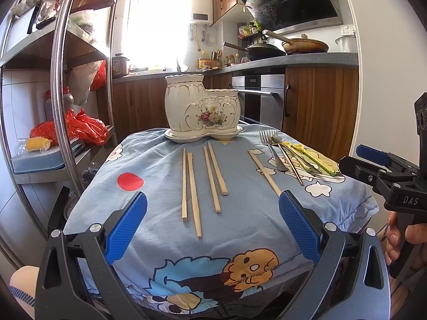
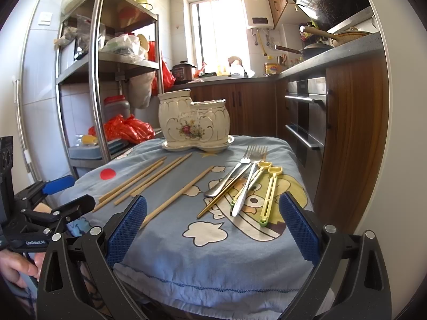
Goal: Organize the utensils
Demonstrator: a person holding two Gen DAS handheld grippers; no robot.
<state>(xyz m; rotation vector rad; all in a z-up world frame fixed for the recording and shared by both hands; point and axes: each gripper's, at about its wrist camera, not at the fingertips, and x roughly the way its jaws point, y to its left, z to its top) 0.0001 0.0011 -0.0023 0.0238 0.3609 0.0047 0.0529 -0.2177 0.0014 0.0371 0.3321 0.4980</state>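
Ceramic holder (image 1: 202,106) stands upright; chopsticks (image 1: 193,186) lie beside it.

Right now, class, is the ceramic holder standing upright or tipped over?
Upright. The holder sits flat on its tray, both mouths facing up. Whether anything is inside, the pictures cannot tell.

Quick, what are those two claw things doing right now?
Left gripper: open, holding nothing.
Right gripper: open, holding nothing.
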